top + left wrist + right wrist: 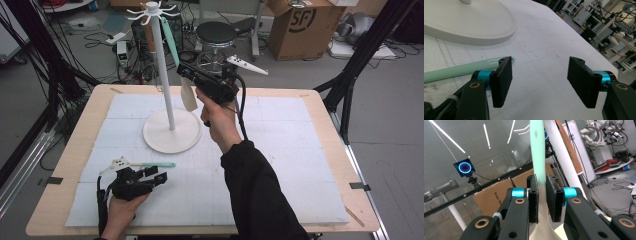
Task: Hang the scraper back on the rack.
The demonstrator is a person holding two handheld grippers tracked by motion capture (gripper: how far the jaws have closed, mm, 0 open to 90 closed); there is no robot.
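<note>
The right tongs (542,182) are shut on the neck of the green-handled spatula (170,42), which is held up just beside the pole of the white stand (165,80), while the left tongs (539,75) are open and empty, low in front of the stand's round foot, next to a second green tool (156,164). If the spatula is let go before its hole is over a hook (136,17), it could fall, and a hard push could tip the stand or knock the brown tool (150,39) hanging on its far side. Plenty of open mat (280,165) is left to the right of the stand, but little room is left up by the hooks.
</note>
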